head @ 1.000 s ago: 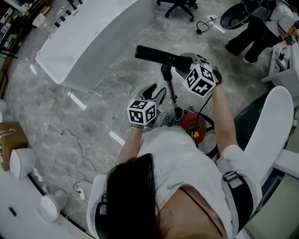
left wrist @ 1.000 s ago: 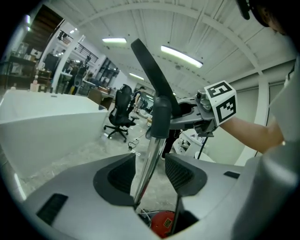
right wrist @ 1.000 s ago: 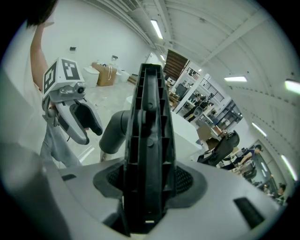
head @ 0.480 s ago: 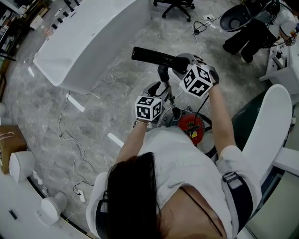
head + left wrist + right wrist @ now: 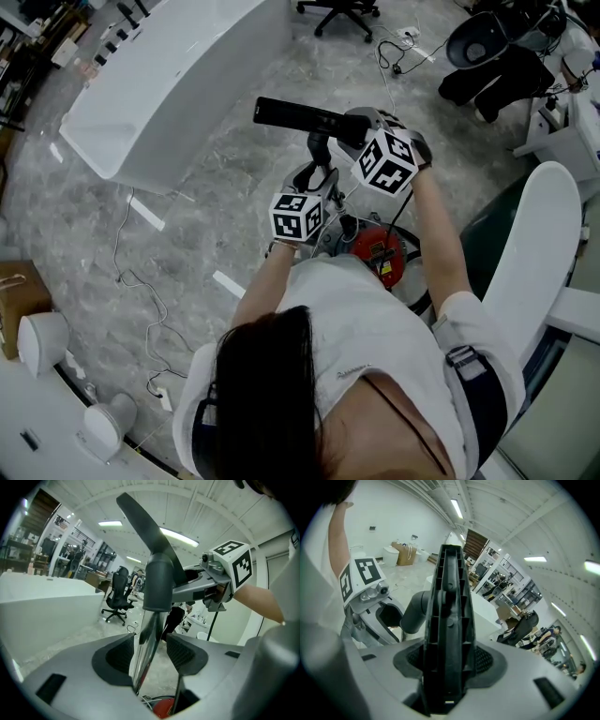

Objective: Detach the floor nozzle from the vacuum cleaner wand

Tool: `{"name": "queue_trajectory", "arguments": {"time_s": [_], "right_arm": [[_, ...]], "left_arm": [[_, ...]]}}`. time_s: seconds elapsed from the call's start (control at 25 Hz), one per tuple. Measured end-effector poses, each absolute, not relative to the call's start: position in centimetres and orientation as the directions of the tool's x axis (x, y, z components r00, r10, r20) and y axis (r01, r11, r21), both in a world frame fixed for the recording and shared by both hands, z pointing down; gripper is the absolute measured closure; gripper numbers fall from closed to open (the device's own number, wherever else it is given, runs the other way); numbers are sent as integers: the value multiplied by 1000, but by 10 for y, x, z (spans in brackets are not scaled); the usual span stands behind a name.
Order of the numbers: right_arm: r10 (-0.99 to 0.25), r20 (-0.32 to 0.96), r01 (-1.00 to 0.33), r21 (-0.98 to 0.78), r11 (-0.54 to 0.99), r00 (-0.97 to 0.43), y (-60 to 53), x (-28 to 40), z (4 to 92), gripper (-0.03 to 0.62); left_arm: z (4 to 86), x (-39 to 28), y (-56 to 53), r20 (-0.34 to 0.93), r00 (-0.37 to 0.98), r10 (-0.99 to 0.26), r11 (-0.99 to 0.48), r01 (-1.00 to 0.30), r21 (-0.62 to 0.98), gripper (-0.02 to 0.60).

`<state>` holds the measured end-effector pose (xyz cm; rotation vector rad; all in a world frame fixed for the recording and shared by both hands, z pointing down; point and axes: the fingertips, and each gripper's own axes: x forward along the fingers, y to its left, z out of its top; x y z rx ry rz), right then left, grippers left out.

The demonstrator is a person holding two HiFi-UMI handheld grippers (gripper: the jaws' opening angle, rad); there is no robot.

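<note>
The black floor nozzle (image 5: 292,114) is held up off the floor, its grey neck (image 5: 159,583) seated on the chrome wand (image 5: 146,644). My right gripper (image 5: 361,127) is shut on the nozzle (image 5: 447,620), a pad pressing on each side of it. My left gripper (image 5: 319,180) is lower, and its jaws have just been opening. The wand runs between them, with a gap showing at the right pad (image 5: 182,653), so my left gripper (image 5: 150,654) stands open around it. The red vacuum body (image 5: 377,251) sits below, by the person's lap.
A long white counter (image 5: 169,84) lies at the upper left and an office chair (image 5: 337,11) at the top. A white curved seat (image 5: 539,253) is at the right. Cables (image 5: 150,300) trail over the marble floor. Another person (image 5: 487,66) sits at the upper right.
My left gripper has shifted right, in to the wand, which now stands between its jaws. The right gripper keeps its hold on the nozzle and has not moved.
</note>
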<state>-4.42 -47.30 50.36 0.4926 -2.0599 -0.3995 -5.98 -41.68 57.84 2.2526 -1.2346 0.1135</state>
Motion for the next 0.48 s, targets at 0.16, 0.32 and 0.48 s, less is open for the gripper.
{"name": "queue_trajectory", "arguments": {"time_s": [0.16, 0.32, 0.48], "right_arm": [[-498, 725, -192, 468, 863, -476, -471, -45, 503, 376], [-502, 722, -197, 468, 861, -476, -469, -44, 502, 376], [-497, 725, -205, 459, 865, -476, -468, -45, 502, 376]], "left_arm": [[580, -54, -418, 323, 576, -751, -421, -794, 438, 379], [580, -51, -420, 315, 581, -750, -421, -788, 449, 379], [578, -52, -425, 300, 581, -756, -421, -784, 456, 379]]}}
